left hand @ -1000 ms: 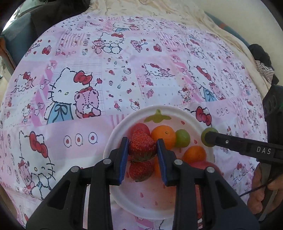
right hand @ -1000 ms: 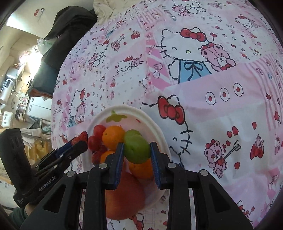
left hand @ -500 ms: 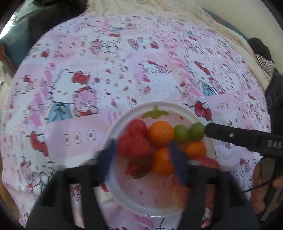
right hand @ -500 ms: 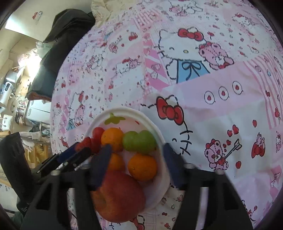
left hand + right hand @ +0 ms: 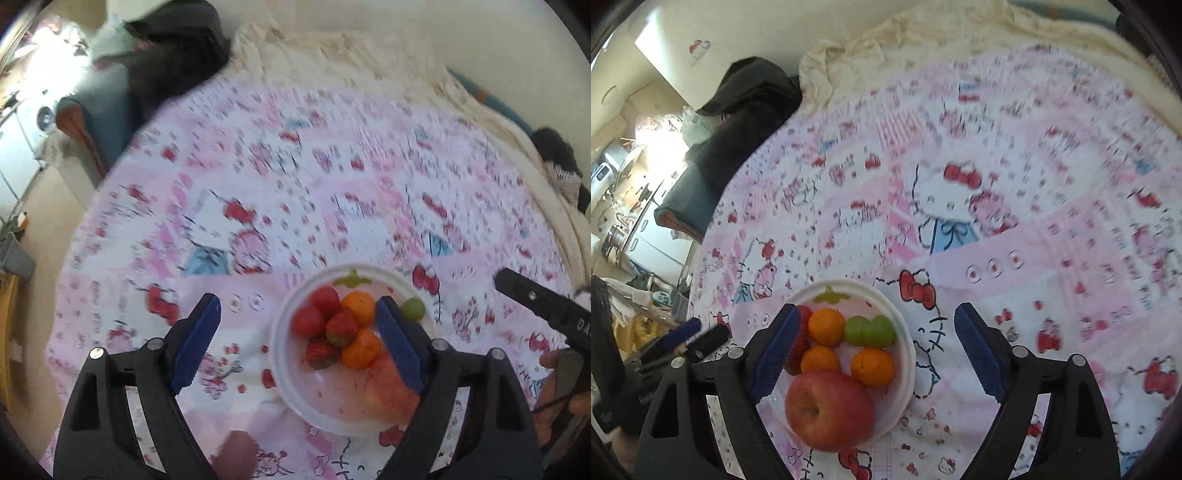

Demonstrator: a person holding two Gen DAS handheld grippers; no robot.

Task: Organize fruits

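Observation:
A white plate point(image 5: 284, 373) point(image 5: 905, 354) lies on the pink cartoon-print blanket. It holds a red apple point(image 5: 829, 408) point(image 5: 388, 393), tangerines point(image 5: 873, 367) point(image 5: 360, 349), two green fruits point(image 5: 871, 330), strawberries point(image 5: 341, 326) and small red fruits point(image 5: 325, 300). My left gripper point(image 5: 299, 345) is open and empty, raised above the plate's left half. My right gripper point(image 5: 875, 349) is open and empty above the plate's right side. The right gripper also shows in the left wrist view point(image 5: 539, 302), and the left gripper in the right wrist view point(image 5: 698, 336).
The pink blanket point(image 5: 997, 229) covers a bed, with a cream sheet point(image 5: 332, 55) bunched at the far edge. Dark clothes point(image 5: 750, 96) lie at the far left corner. Room furniture point(image 5: 646, 229) stands beyond the bed's left edge.
Both grippers opened and let go: the strawberry and the green fruit now lie on the plate. Both grippers pulled up and back, so more of the bed shows.

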